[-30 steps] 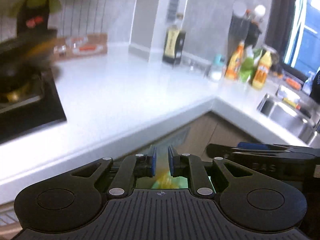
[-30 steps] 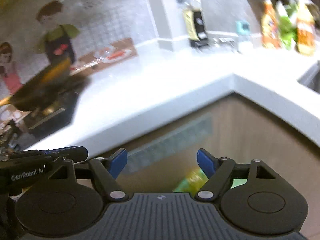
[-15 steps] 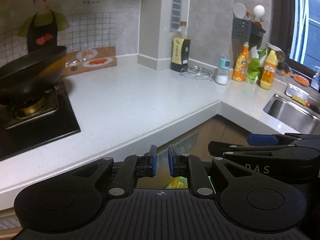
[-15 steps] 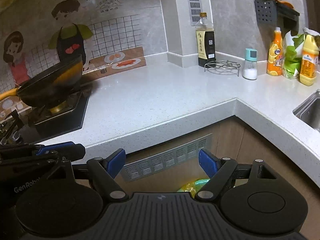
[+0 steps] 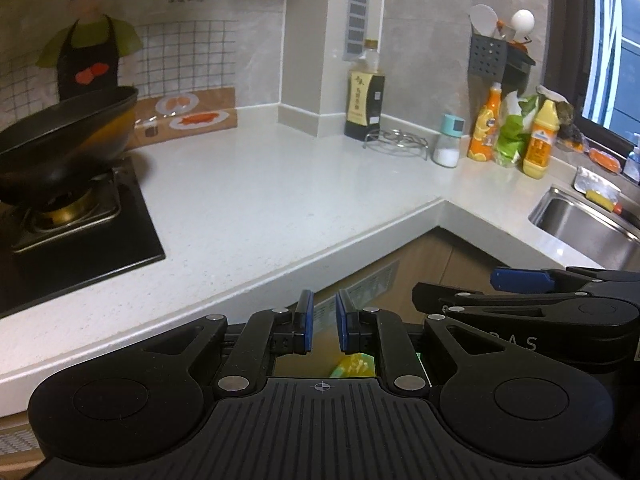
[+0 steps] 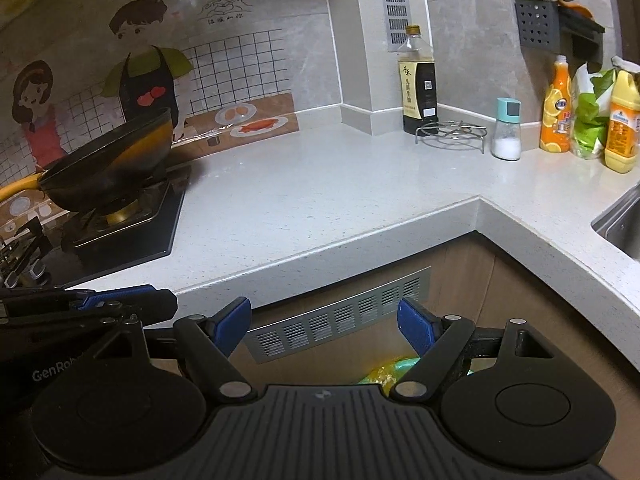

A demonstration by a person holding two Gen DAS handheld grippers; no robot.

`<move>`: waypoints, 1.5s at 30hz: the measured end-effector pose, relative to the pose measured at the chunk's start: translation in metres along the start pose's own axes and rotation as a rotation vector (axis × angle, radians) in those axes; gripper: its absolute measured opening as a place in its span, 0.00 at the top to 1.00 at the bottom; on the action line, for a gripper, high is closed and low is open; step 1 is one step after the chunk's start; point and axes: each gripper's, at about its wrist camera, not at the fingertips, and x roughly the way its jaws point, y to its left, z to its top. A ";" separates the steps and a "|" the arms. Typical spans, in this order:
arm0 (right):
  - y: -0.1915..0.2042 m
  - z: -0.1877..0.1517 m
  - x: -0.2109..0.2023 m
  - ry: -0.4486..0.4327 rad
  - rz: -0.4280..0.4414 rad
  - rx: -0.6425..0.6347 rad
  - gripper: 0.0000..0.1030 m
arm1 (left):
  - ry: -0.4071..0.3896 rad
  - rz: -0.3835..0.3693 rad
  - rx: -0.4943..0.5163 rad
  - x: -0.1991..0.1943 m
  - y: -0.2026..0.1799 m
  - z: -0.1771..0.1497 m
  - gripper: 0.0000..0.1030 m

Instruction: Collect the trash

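We hold both grippers low in front of the counter (image 5: 280, 184): the left gripper (image 5: 322, 326) narrowed to a slit with nothing in it, the right gripper (image 6: 324, 326) wide and empty. The only trash we can see is a yellow-green wrapper (image 6: 386, 372) below the counter edge, mostly hidden behind our grippers, so reaching down blind could miss it or knock the cabinet. The wok (image 6: 108, 164) and sink (image 5: 588, 224) show nothing inside from here.

A black wok (image 5: 66, 136) is set on the stove (image 5: 76, 232); a dark sauce bottle (image 6: 419, 84) is stood on the white counter (image 6: 320, 196).
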 end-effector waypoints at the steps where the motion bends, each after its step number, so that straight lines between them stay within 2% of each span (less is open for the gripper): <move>1: -0.001 0.000 0.000 0.001 0.001 0.000 0.21 | 0.001 0.001 0.000 0.000 0.000 0.000 0.85; 34: 0.005 0.001 0.013 0.016 -0.017 -0.007 0.21 | 0.027 -0.011 -0.016 0.011 0.006 0.002 0.85; 42: 0.009 0.006 0.028 0.025 -0.002 -0.009 0.21 | 0.047 0.000 -0.048 0.027 0.020 0.004 0.85; 45: 0.010 0.008 0.038 0.011 -0.019 -0.045 0.21 | 0.069 0.011 -0.064 0.038 0.028 0.005 0.85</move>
